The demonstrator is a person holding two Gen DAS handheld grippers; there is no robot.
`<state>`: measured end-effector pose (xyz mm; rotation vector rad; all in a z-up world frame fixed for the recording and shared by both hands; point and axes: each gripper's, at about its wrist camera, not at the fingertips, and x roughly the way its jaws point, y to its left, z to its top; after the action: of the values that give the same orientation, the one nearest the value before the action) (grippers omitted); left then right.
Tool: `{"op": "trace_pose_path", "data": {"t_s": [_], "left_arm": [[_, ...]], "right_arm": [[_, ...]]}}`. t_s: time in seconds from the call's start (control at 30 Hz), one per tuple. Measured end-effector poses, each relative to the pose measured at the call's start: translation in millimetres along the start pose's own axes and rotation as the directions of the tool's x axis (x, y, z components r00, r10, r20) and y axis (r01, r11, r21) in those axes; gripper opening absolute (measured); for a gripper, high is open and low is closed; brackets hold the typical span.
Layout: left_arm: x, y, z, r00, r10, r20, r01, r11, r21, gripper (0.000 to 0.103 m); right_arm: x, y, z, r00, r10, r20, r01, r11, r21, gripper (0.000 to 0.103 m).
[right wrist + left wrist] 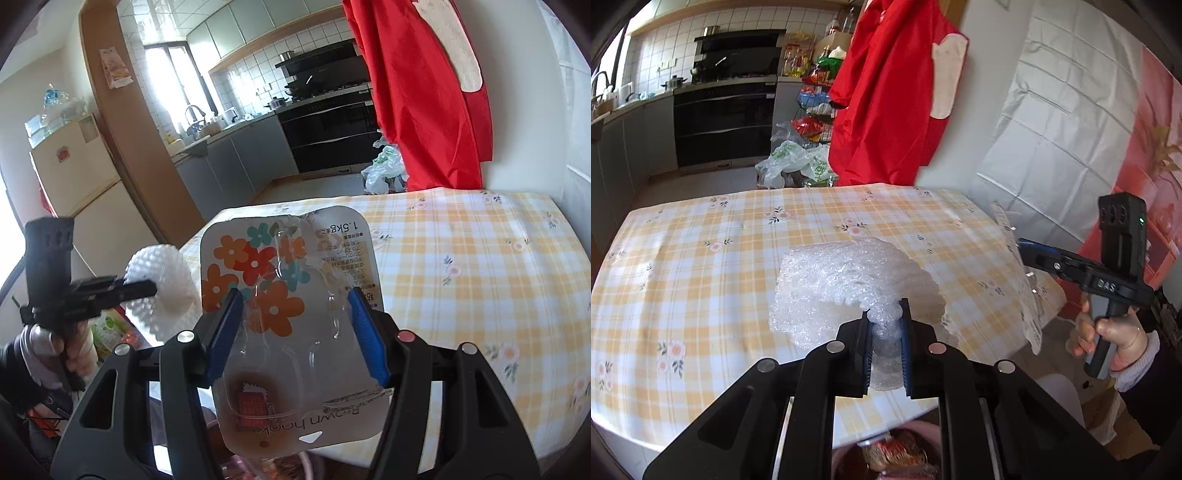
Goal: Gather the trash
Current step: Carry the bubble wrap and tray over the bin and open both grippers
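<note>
My left gripper (885,314) is shut on a crumpled sheet of bubble wrap (849,280), held above the near edge of the checked table (701,258). It also shows at the left of the right wrist view (162,291). My right gripper (295,295) has its jaws wide apart, and a flat hook package with printed flowers (291,306) sits between them. I cannot tell whether the fingers press on it. In the left wrist view this package (1019,273) shows edge-on at the table's right edge. A pink bin with wrappers (897,454) lies below the left gripper.
A red garment (886,92) hangs beyond the table's far edge. Plastic bags (798,162) and a wire rack with goods (812,99) stand on the kitchen floor. A white cloth covers the wall (1052,129) to the right. A fridge (74,177) stands at left.
</note>
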<state>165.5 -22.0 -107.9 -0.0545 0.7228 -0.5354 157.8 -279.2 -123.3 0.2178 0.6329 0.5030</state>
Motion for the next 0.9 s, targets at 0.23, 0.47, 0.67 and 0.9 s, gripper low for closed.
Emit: {"op": "trace_pose_path", "data": {"t_s": [0.23, 0.47, 0.67, 0.9], "left_arm": [[-49.3, -10.9, -51.5, 1.0, -0.014, 0.012, 0.014, 0.999, -0.049, 0.013], [-57.5, -19.1, -107.7, 0.999, -0.014, -0.05, 0.01, 0.996, -0.086, 0.014], [-50.4, -18.9, -149.7, 0.992, 0.008, -0.126, -0.025, 0.991, -0.132, 0.016], [-38.9, -28.9, -173.4, 0.979, 0.089, -0.186, -0.101, 0.993, -0.06, 0.019]], "right_arm": [[-36.7, 27.4, -21.7, 0.999, -0.002, 0.041, 0.001, 1.0, 0.016, 0.06], [-60.3, 52.5, -47.3, 0.998, 0.008, 0.065, -0.007, 1.0, -0.013, 0.06], [-65.2, 68.5, -74.0, 0.998, 0.036, 0.047, -0.036, 0.999, -0.009, 0.06], [-82.0, 79.4, -88.2, 0.998, 0.03, 0.056, -0.029, 1.0, -0.01, 0.06]]}}
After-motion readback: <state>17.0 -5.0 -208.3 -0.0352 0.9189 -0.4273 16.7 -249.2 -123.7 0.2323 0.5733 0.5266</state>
